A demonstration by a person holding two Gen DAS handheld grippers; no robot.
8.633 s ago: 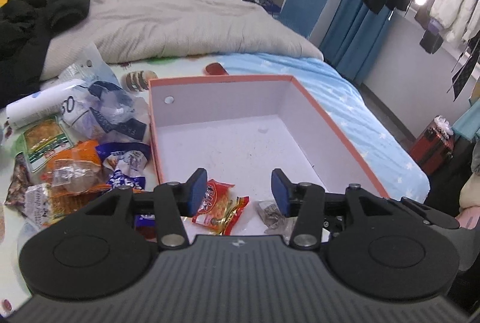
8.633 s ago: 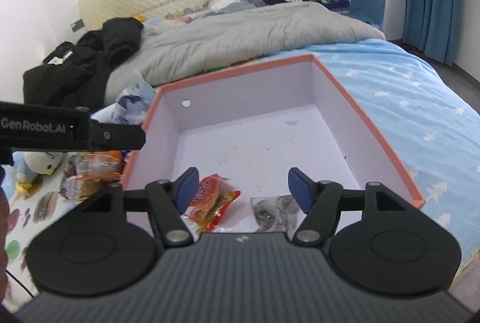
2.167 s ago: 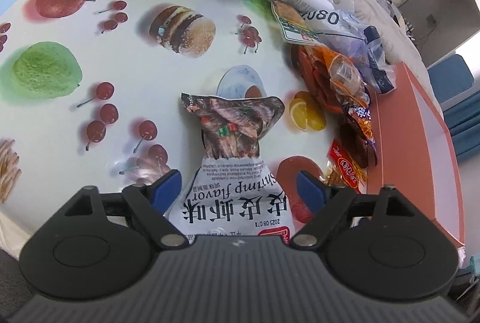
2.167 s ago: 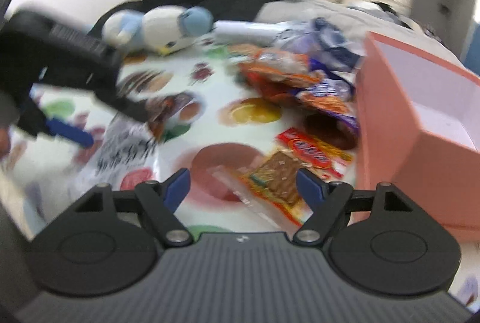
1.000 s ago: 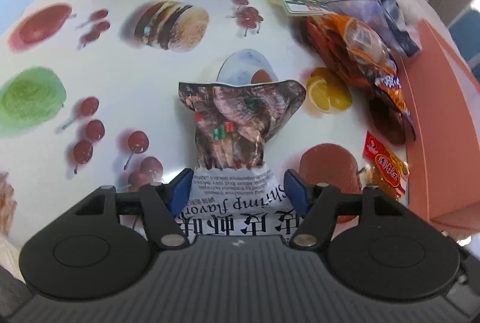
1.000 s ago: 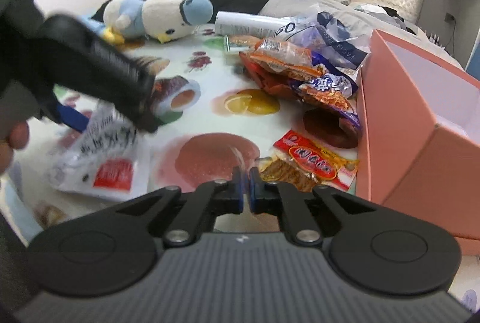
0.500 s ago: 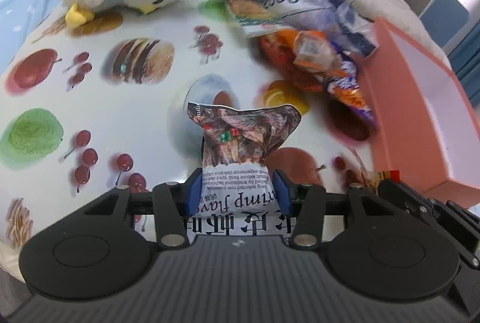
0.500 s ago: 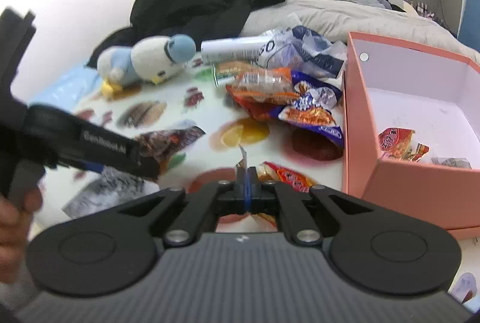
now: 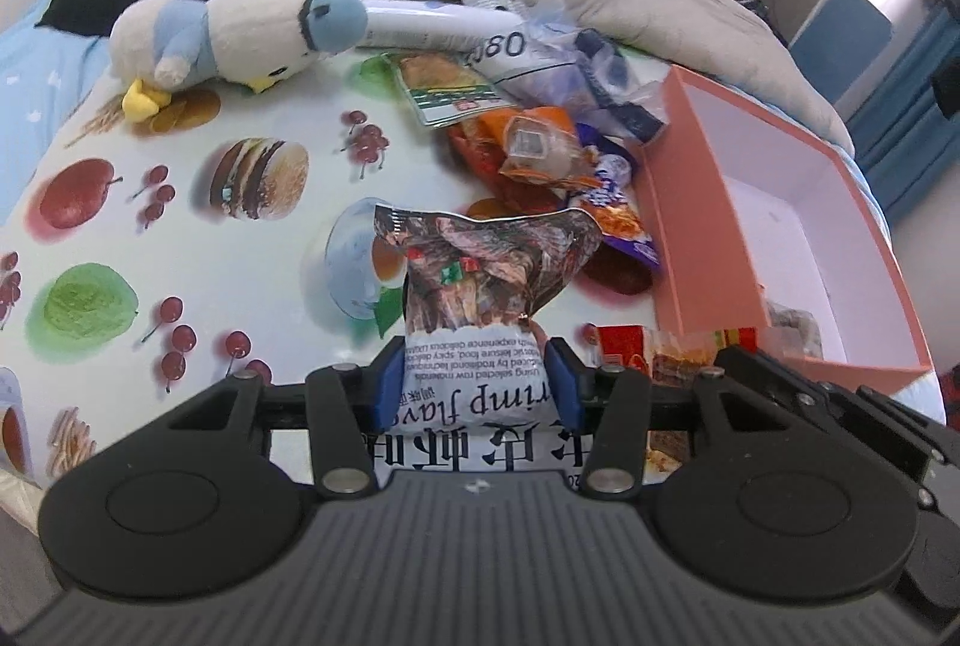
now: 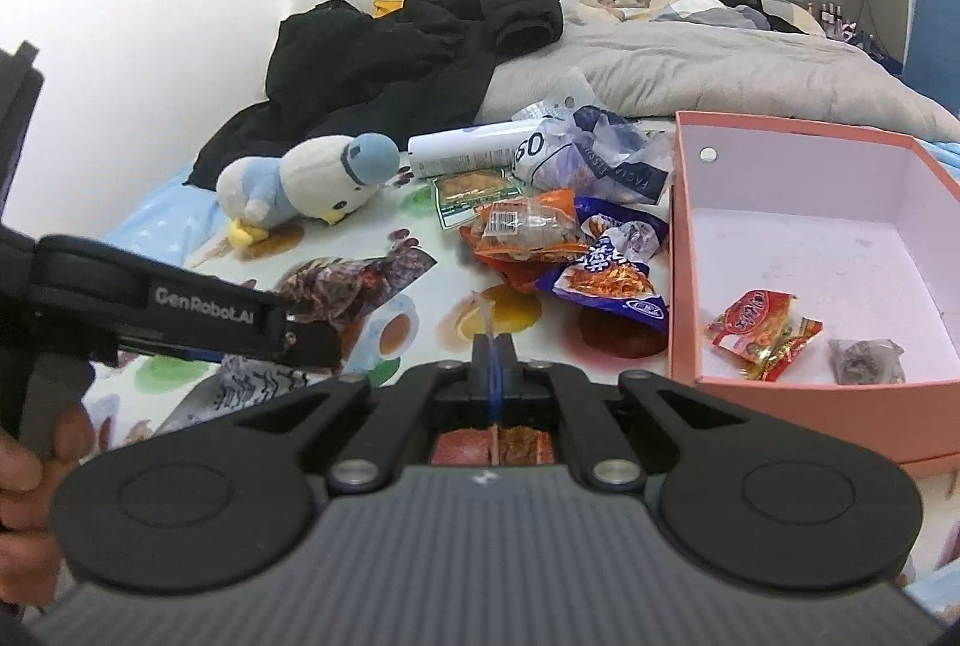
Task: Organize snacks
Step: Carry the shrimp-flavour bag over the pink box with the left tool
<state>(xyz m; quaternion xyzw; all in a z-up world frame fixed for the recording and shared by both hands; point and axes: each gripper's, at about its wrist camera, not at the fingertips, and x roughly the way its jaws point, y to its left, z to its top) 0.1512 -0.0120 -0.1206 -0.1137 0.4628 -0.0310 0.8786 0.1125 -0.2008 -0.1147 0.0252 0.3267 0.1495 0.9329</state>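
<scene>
Your left gripper (image 9: 474, 387) is pinching the shrimp-flavour snack bag (image 9: 480, 310) above the food-print cloth (image 9: 252, 250). Your right gripper (image 10: 492, 346) is pressing its fingers together on the thin clear edge of a red snack packet (image 10: 493, 443). The pink box (image 10: 684, 250) is sitting to the right, holding two snacks.

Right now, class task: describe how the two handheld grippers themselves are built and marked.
Both are black. Each wrist view shows a ribbed body, two round discs and angled link arms with silver pivot screws. The left gripper has blue pads on its fingers. The right gripper shows a thin blue strip between its fingers. Seen from the side, the left gripper's housing carries white GenRobot.AI lettering.
</scene>
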